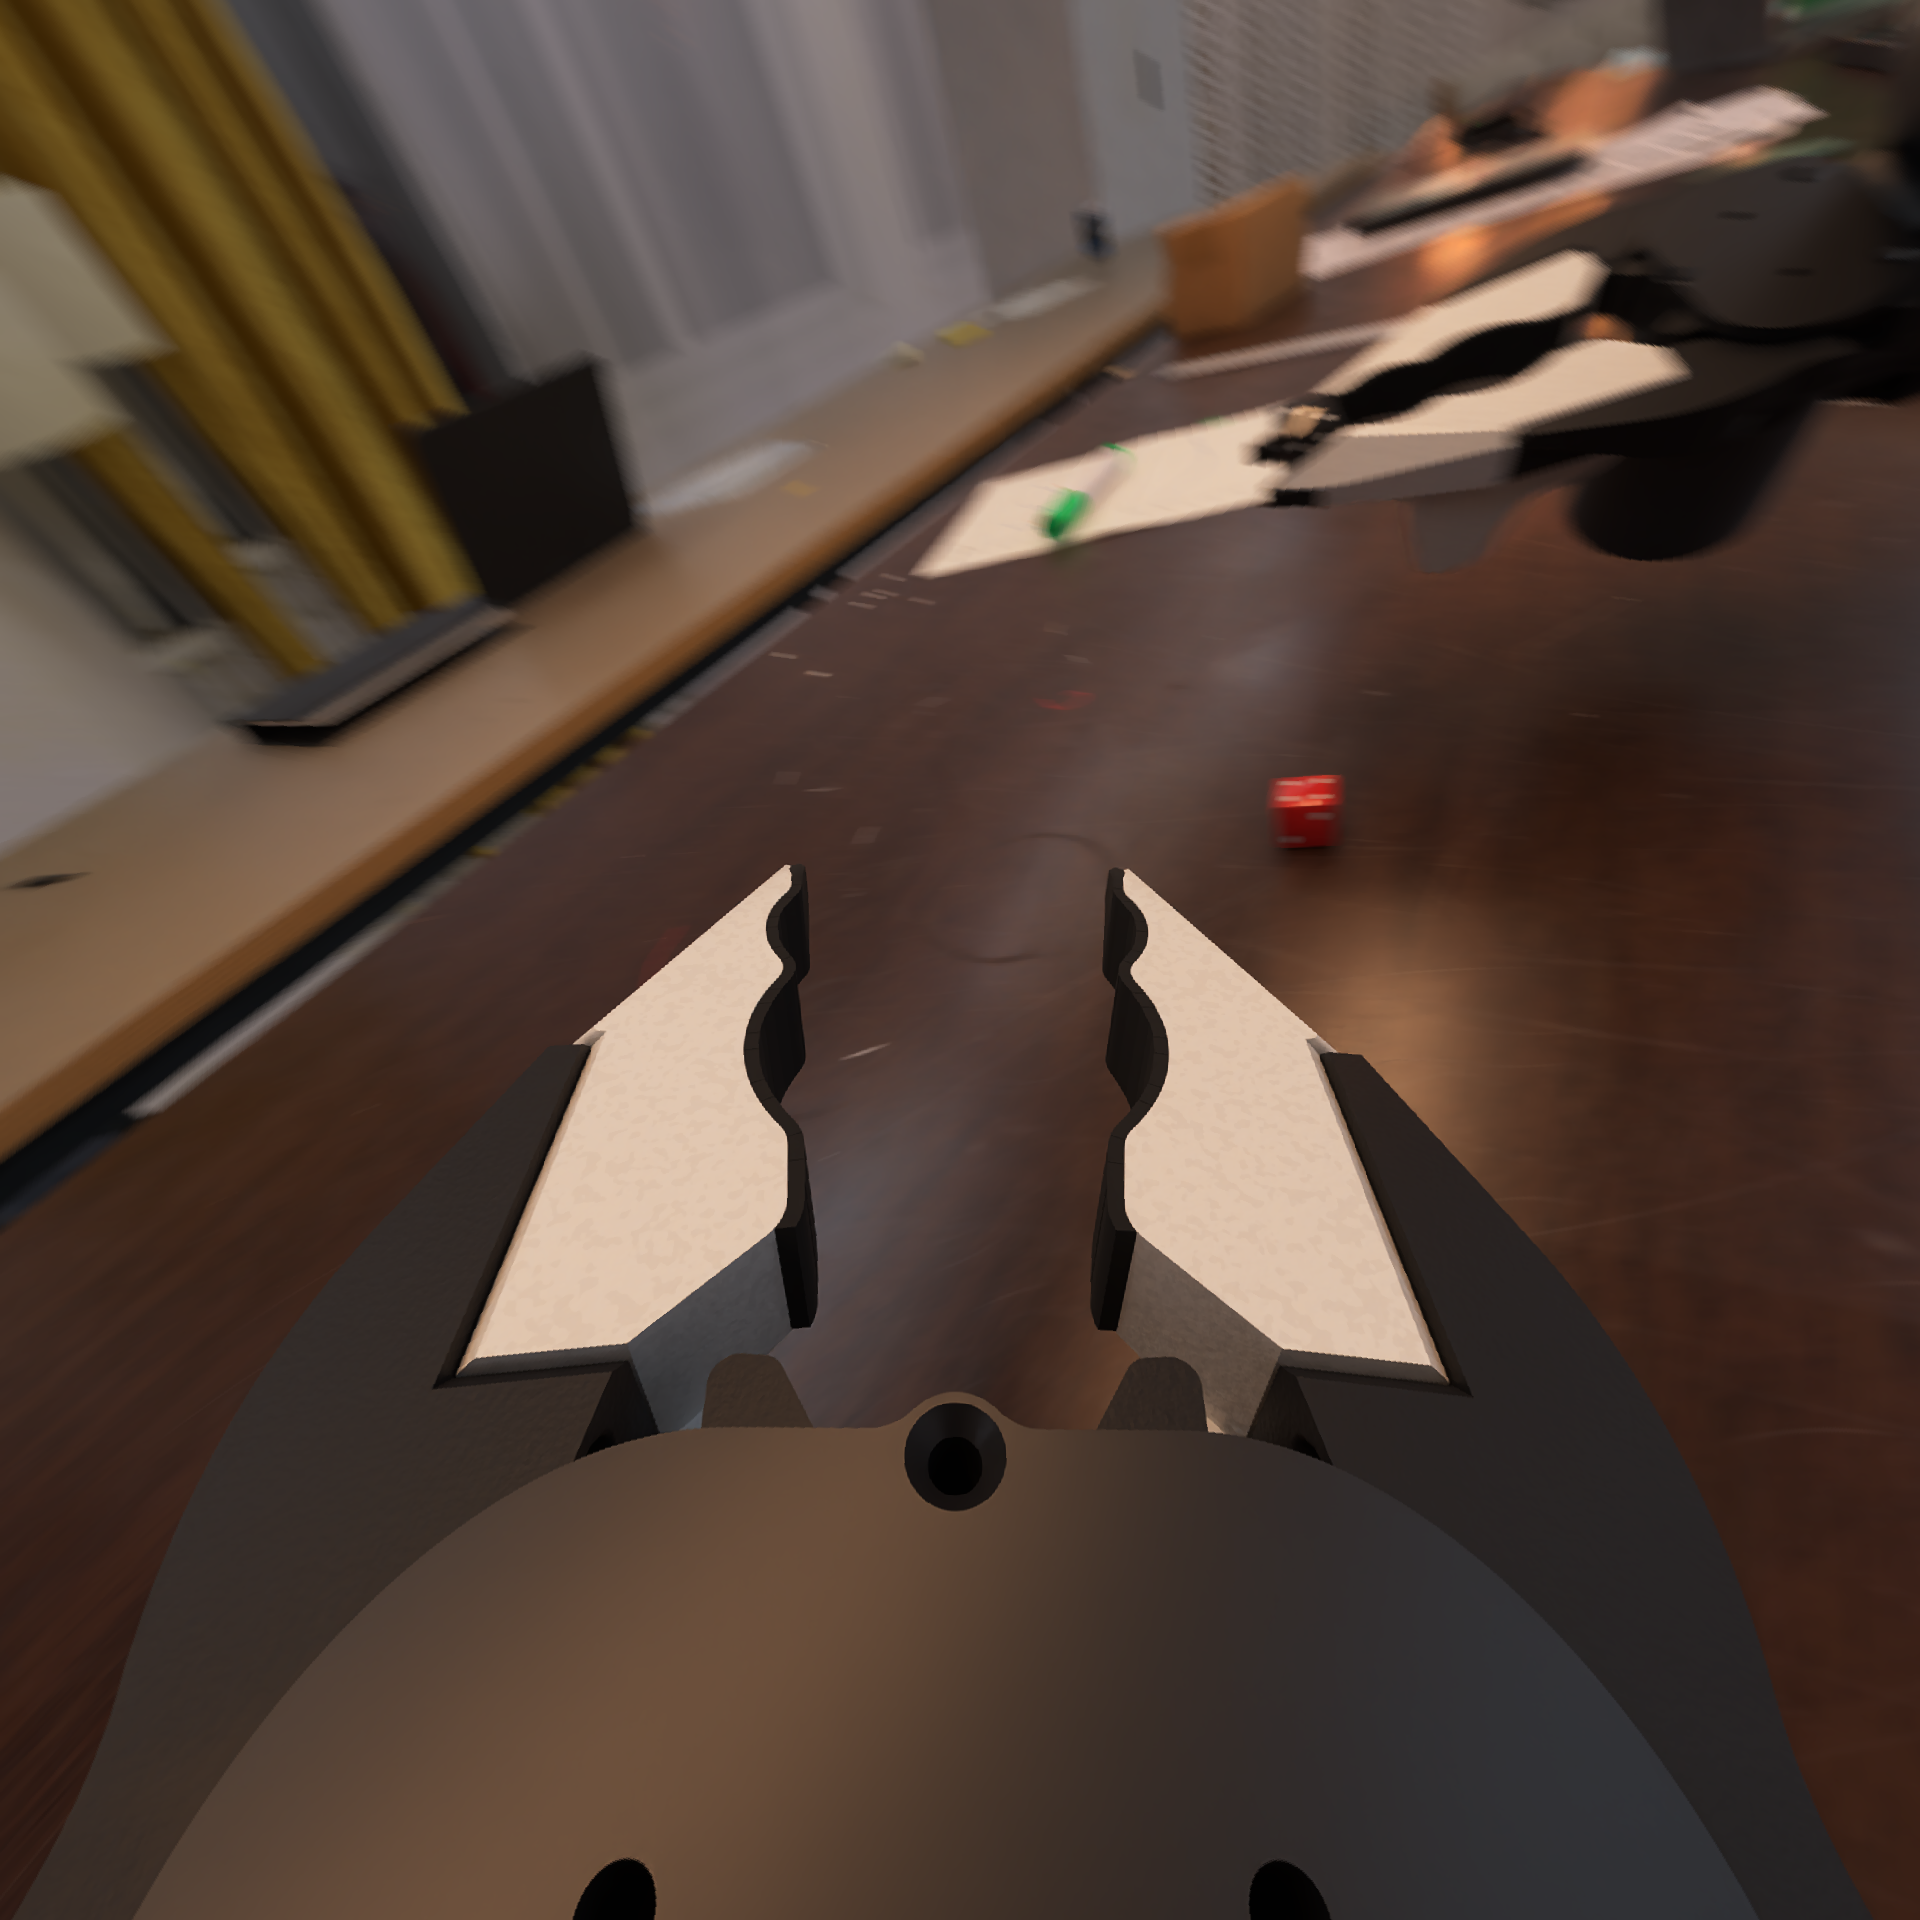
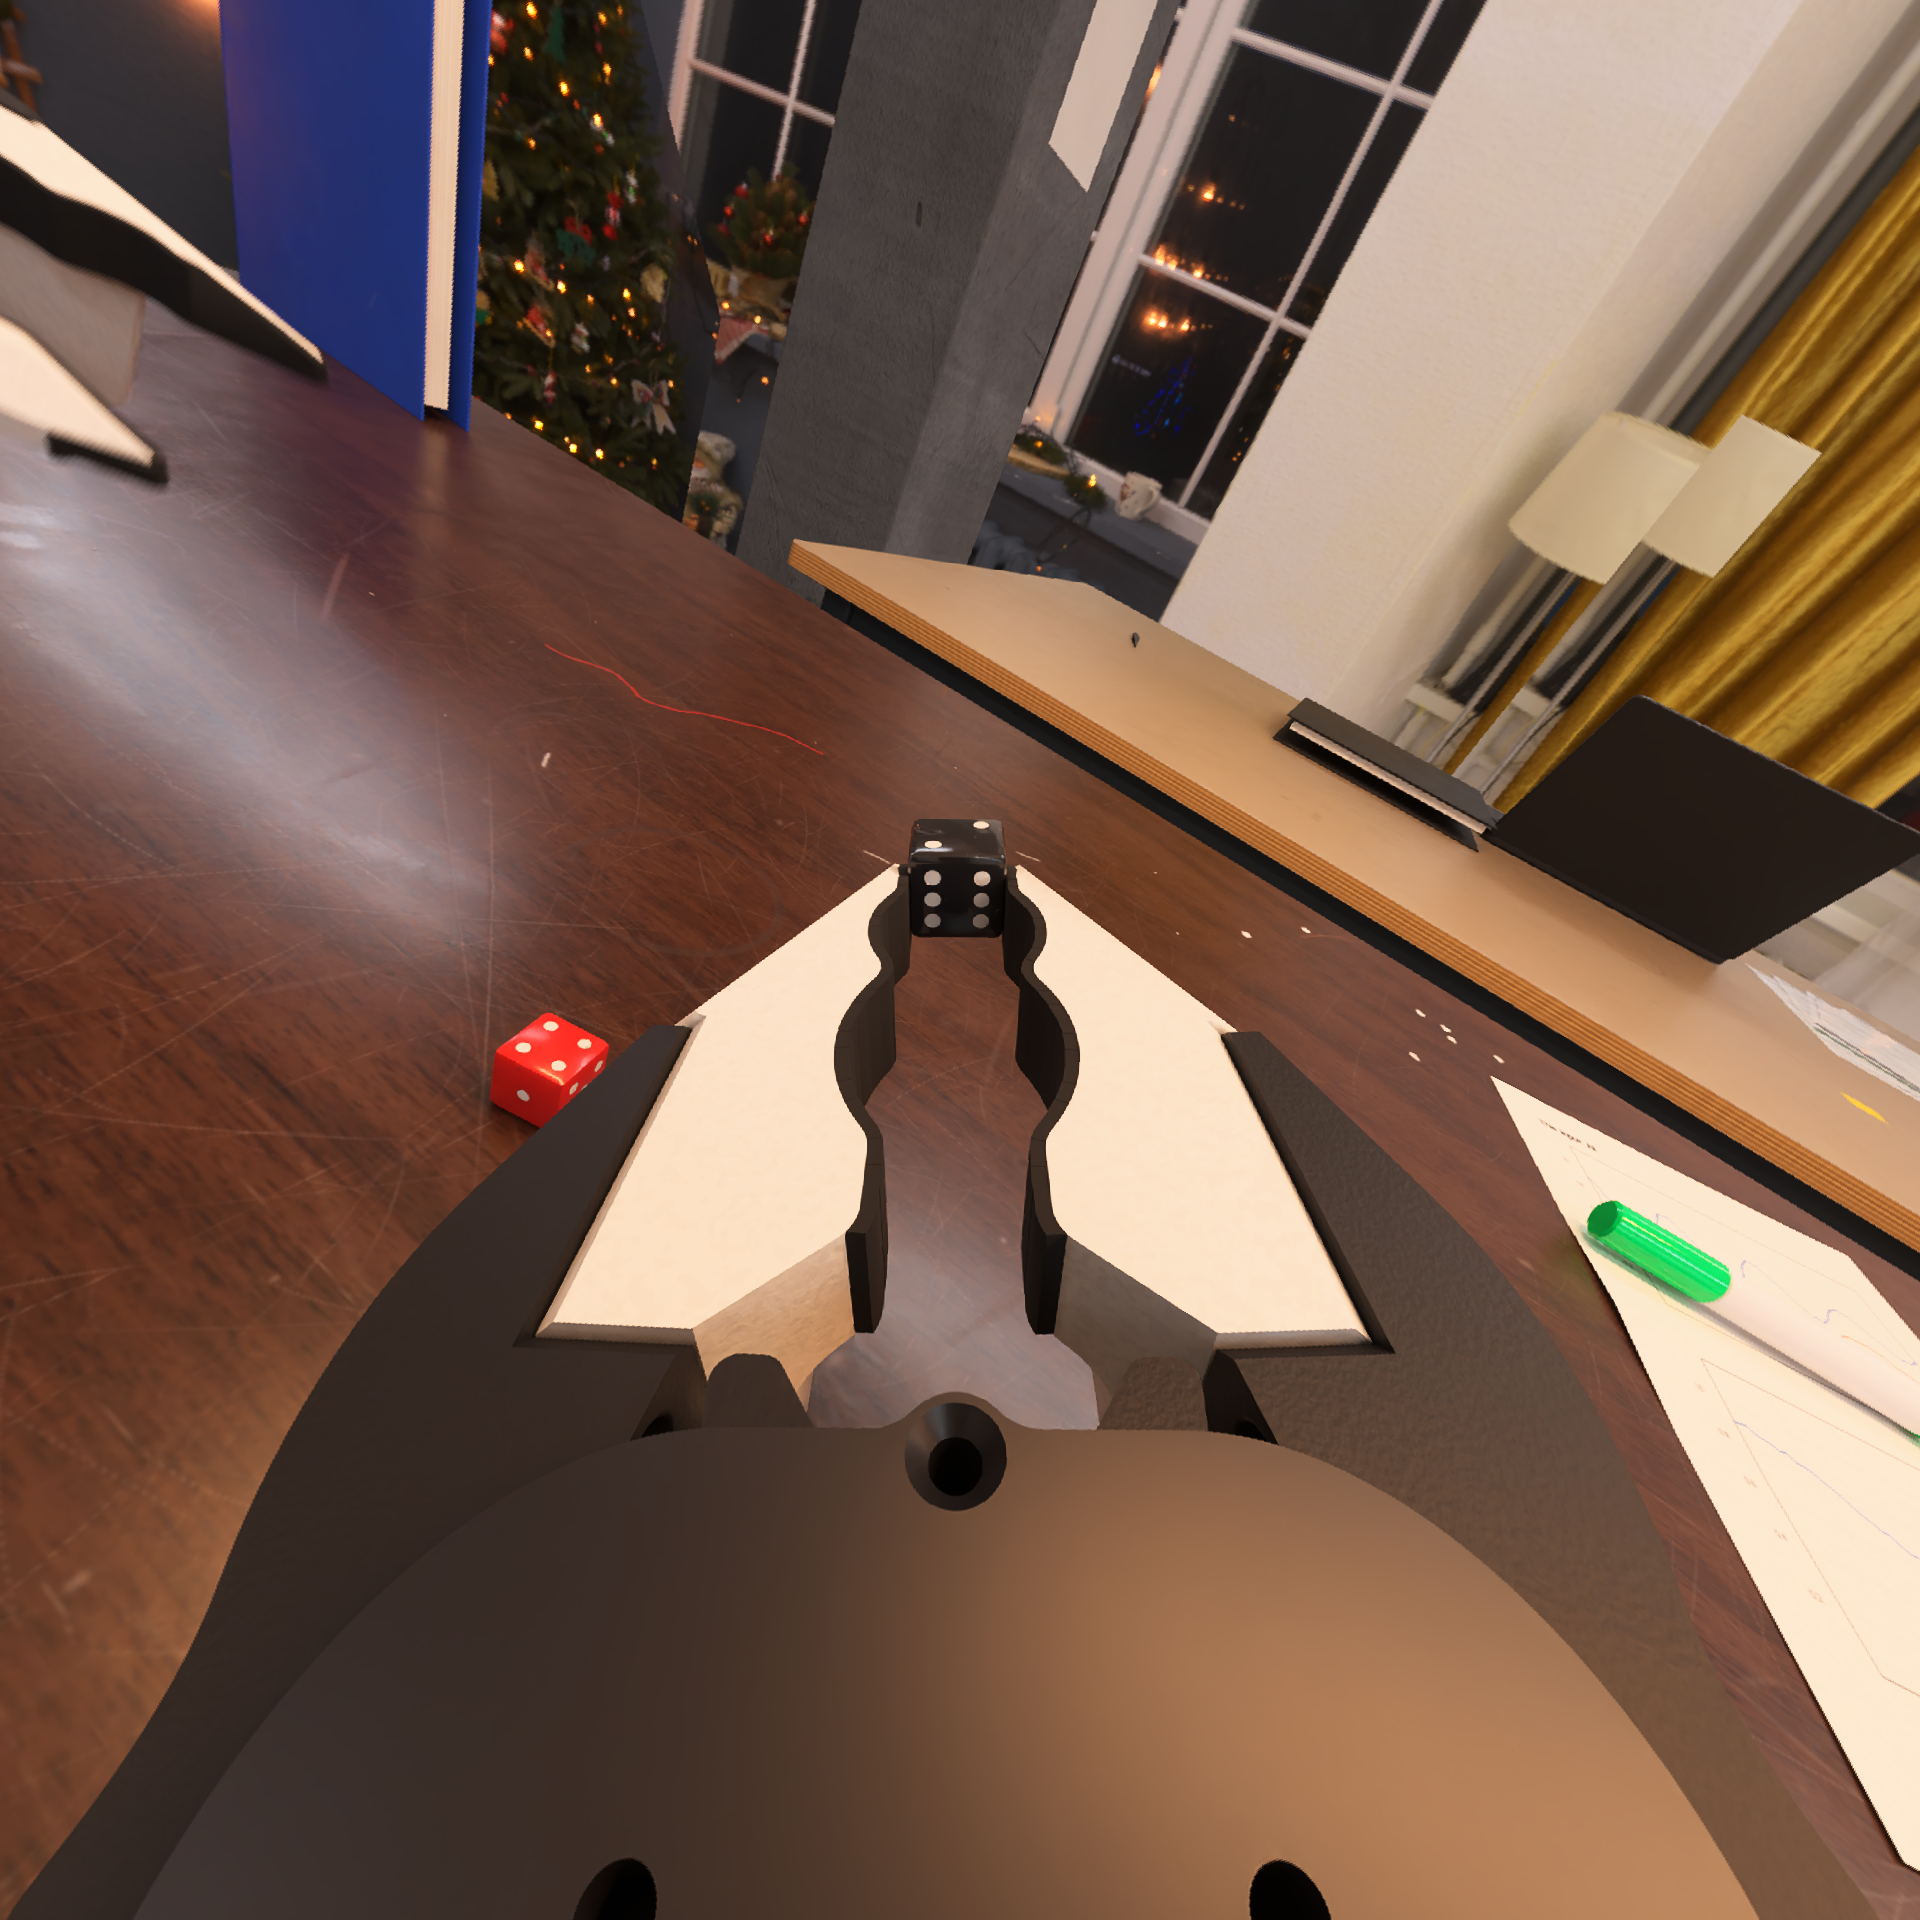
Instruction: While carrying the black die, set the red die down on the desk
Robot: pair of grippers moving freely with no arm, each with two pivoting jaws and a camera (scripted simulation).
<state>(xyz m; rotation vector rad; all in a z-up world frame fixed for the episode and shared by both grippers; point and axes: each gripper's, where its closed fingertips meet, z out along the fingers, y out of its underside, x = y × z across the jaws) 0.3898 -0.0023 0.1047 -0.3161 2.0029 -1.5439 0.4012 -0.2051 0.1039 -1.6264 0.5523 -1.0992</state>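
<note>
Your left gripper [image 1: 954,883], fingers spread and empty, has the red die [image 1: 1306,810] resting on the desk [image 1: 1455,1039] ahead to its right; your right gripper [image 2: 956,868] pinches the black die [image 2: 956,878] at its tips.

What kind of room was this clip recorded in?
Probably an office or study: a dark wooden desk carries a printed sheet with a green marker, and a lighter side table stands by tall windows. A decorated Christmas tree stands behind.
</note>
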